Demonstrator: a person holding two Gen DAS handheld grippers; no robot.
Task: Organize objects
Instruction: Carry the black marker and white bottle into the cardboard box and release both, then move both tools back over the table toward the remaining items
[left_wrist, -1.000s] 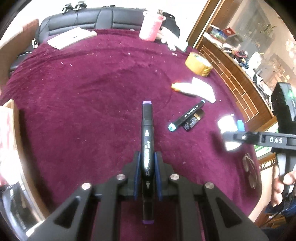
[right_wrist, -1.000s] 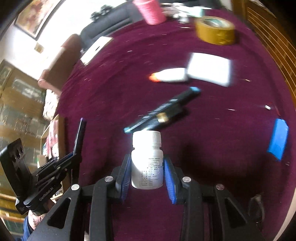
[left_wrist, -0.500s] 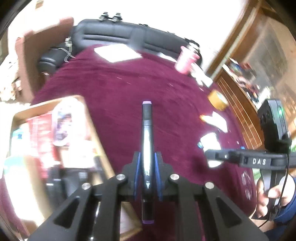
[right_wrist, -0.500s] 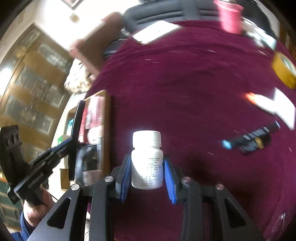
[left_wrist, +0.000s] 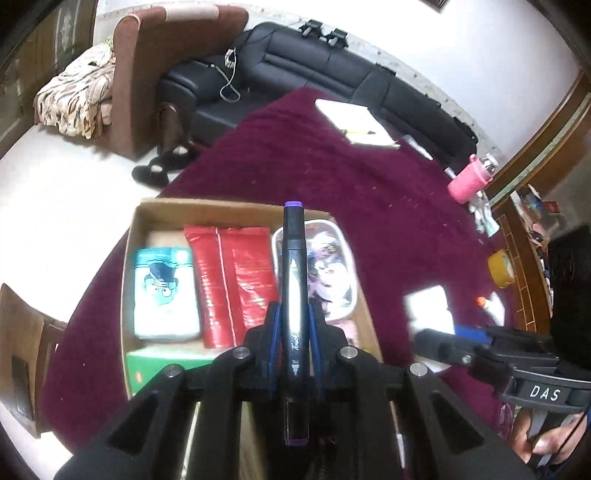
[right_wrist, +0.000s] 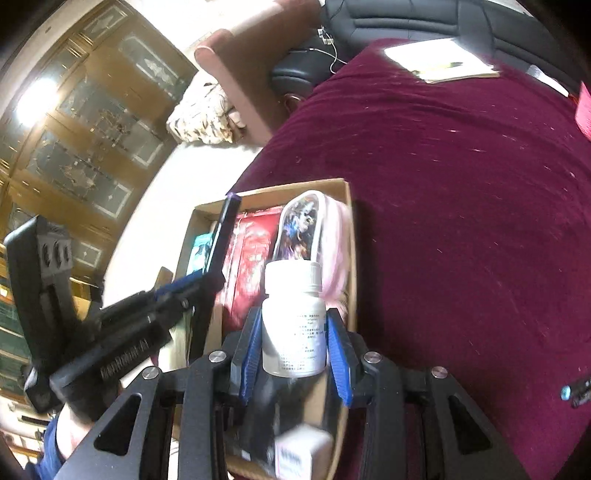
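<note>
Cardboard box (left_wrist: 133, 236) on desk (left_wrist: 369, 206) holds red packets (left_wrist: 236, 280), cartoon tissue pack (left_wrist: 162, 291), printed pencil case (left_wrist: 332, 269). Above box: left hand-held gripper (left_wrist: 293, 328) clamps purple-capped marker (left_wrist: 293, 280); right hand-held gripper (right_wrist: 293, 343) grips white pill bottle (right_wrist: 291, 317).

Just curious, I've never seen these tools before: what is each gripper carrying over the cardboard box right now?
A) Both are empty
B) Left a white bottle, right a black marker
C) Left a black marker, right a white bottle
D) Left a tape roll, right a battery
C: the left gripper clamps a black marker, and the right gripper clamps a white bottle, both over the cardboard box.
</note>
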